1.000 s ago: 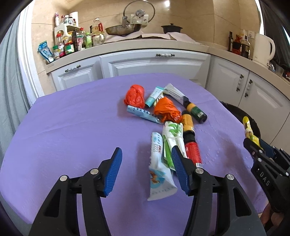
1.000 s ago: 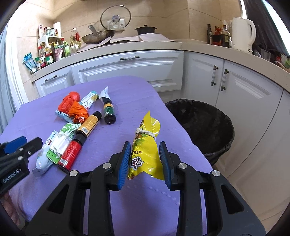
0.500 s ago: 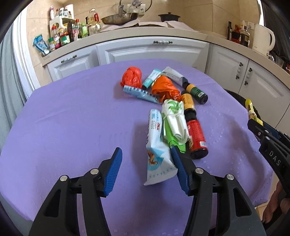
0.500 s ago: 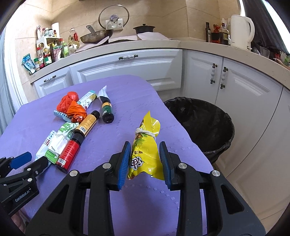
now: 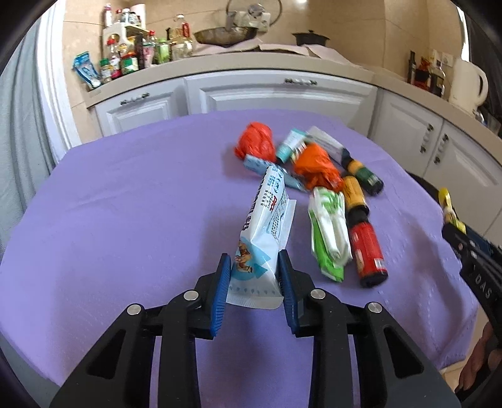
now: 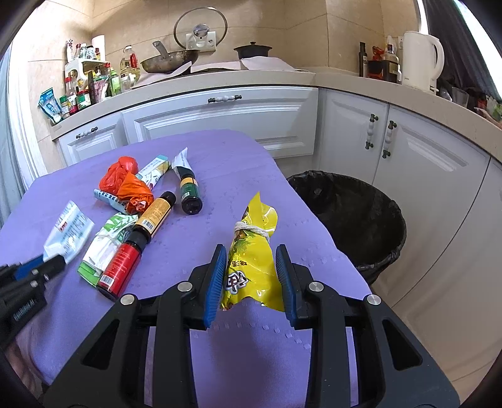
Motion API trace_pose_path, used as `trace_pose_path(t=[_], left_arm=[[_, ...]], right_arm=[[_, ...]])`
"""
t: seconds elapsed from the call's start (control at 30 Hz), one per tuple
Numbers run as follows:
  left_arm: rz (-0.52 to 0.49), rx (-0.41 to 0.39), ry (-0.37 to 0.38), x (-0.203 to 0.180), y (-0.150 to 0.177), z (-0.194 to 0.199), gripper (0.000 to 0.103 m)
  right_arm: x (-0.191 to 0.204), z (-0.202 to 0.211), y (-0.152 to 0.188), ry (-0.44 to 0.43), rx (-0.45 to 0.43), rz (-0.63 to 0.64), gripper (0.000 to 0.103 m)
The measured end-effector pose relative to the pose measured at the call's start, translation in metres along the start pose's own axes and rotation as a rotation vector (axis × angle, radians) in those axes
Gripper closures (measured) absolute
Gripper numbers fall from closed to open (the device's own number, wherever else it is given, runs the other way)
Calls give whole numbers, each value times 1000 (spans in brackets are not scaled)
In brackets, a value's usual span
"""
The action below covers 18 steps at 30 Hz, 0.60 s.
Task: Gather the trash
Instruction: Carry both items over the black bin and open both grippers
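A small kitchen with beige tiled walls [image 6: 351, 28] and white cabinets [image 6: 219, 116] under a pale countertop [image 6: 360, 81]. A white kettle [image 6: 420, 59] stands at right, a wok [image 6: 169, 62] and spice jars [image 6: 84, 91] at left. Daylight is bright.

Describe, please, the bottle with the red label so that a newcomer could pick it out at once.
On the purple table, find the litter pile left of the black bin. At its near end lies the red-labelled bottle, neck to neck with an orange-labelled bottle, beside a green and white packet. It alone has a red label with a barcode.
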<state>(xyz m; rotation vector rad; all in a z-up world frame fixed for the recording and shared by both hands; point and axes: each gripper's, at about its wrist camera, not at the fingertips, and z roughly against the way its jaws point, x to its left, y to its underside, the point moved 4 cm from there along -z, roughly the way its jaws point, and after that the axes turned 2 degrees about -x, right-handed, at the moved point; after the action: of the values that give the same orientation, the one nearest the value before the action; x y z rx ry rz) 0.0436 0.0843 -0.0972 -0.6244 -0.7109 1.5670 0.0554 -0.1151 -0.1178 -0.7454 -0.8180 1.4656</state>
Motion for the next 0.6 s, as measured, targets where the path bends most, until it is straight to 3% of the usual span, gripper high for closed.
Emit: trace_pose_path(t=[0.2, 0.6], left_arm=[[11, -84, -11, 4, -23, 6, 72], [-34, -128, 122, -55, -75, -12, 72]], right_arm=[[-3, -1, -7, 27, -17, 9, 71], [-49, -12, -43, 137, -65, -15, 71]])
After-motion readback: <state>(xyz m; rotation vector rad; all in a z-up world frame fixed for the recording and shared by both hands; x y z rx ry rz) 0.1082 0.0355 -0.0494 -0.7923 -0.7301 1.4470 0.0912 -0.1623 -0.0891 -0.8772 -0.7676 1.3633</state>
